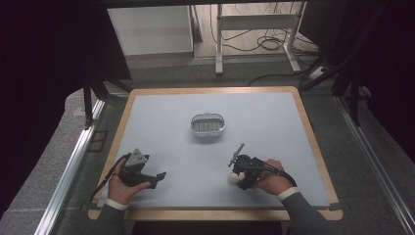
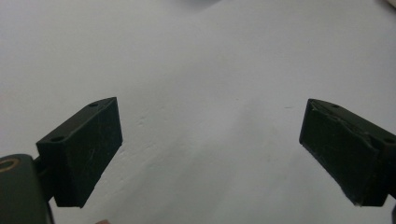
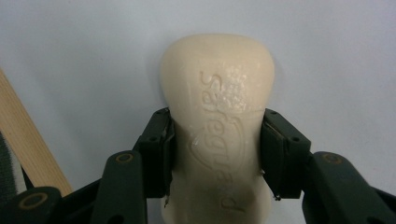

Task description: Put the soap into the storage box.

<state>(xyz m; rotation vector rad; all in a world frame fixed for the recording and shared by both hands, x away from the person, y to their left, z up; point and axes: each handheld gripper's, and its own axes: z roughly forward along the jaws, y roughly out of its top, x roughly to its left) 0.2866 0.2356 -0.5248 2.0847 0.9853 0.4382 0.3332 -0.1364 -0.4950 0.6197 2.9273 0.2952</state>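
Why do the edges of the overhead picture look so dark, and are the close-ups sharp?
High view: the table is evenly lit while both sides fall to black, with straight rails bowing a little. Left gripper view: soft, even light, the open left tongs slightly blurred. Right gripper view: sharp enough to read lettering pressed into the soap held by the right tongs.

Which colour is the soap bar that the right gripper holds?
The soap bar is cream-white, with an embossed word; the right gripper view shows it best.

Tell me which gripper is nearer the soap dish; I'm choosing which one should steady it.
Right, narrowly. The right gripper, shut on the soap bar, sits below and right of the soap dish. The left gripper, jaws open, lies farther off, below and left.
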